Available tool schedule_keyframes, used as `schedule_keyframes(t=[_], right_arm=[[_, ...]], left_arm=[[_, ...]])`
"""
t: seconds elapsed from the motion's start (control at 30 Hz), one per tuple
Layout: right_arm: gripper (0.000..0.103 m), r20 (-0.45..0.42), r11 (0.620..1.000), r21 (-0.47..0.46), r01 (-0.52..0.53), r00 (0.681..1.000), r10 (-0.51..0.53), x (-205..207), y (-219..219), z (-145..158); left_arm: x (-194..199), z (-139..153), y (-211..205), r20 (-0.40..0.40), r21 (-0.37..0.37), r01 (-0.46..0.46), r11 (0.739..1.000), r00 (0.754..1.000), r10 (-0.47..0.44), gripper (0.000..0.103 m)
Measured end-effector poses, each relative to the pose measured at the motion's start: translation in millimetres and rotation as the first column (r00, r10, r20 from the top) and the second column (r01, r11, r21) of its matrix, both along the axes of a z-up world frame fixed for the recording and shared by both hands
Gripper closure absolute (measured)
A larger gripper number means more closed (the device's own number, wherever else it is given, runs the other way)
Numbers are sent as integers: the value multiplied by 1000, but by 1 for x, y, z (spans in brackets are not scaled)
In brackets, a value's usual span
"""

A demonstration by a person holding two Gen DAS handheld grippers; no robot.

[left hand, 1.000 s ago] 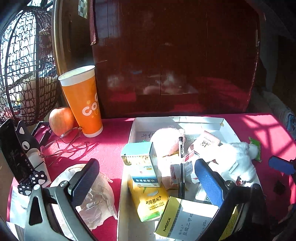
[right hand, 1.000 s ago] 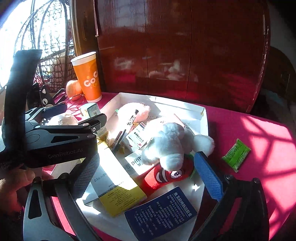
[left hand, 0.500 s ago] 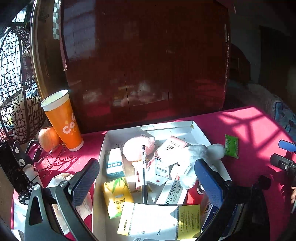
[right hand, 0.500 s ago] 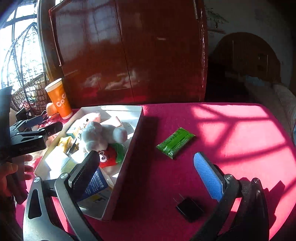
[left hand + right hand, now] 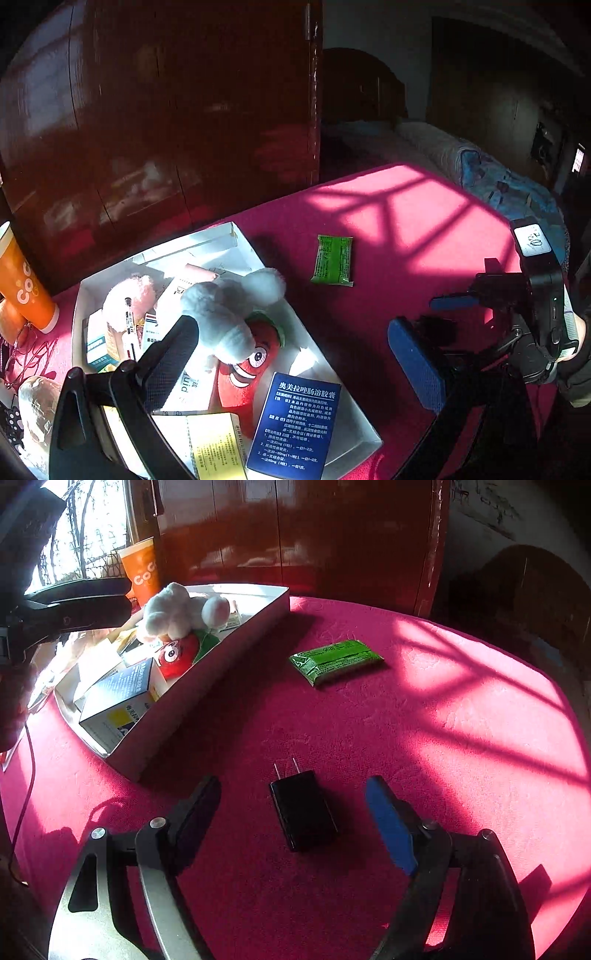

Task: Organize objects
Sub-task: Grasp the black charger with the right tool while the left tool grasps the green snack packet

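A black plug adapter lies on the red tablecloth, between the open fingers of my right gripper, which hovers low over it without touching it. A green packet lies farther out on the cloth; it also shows in the left wrist view. A white box holds a white plush, a red plush, a pen and several medicine cartons. My left gripper is open and empty above the box's right side. The right gripper shows in the left wrist view.
An orange paper cup stands left of the box, with glasses beside it. A dark red wooden cabinet stands behind the table. The round table's edge curves at the right. A bed lies beyond it.
My right gripper has swung right, away from the box, and come down over the black adapter. My left gripper has turned right, now over the box's right side.
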State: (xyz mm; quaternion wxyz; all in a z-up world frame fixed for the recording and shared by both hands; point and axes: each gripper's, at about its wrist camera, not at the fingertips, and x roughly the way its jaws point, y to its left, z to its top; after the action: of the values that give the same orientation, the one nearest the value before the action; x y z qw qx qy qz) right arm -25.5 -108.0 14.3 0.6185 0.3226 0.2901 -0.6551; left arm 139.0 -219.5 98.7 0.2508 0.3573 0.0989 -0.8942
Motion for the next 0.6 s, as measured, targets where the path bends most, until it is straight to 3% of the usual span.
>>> schedule_keyframes(t=[0.1,0.13,0.2,0.23,0.33,0.43,0.6], right_arm=[[41,-7,999,45,-10,1000,10,1,-9,-17],[46,-36,1000,29,-10,999,11,2,-8,-17],[70,-34,1000,14,2,999,-2,0,-4,-17],[73,-18,1000,5,16,1000,-15,-5,0,-16],[74,54,997,-32,75,996,-73,-23,17,-14],[74,132,986,-76,151,981,-140,-42,33,-9],[74,245,970,-89,225,949,-198,-63,42,-11]], left_arm=[[-20,-3,5,48,17,44,999,998,-45,0],[-28,-5,5,67,27,55,998,996,-57,0],[-48,-9,4,102,44,72,996,992,-76,0],[-59,-11,3,116,52,78,996,990,-84,0],[-96,-20,-1,143,83,94,992,984,-105,0],[-133,-29,-13,137,158,97,983,983,-119,0],[-176,-54,-42,181,215,27,976,981,-67,3]])
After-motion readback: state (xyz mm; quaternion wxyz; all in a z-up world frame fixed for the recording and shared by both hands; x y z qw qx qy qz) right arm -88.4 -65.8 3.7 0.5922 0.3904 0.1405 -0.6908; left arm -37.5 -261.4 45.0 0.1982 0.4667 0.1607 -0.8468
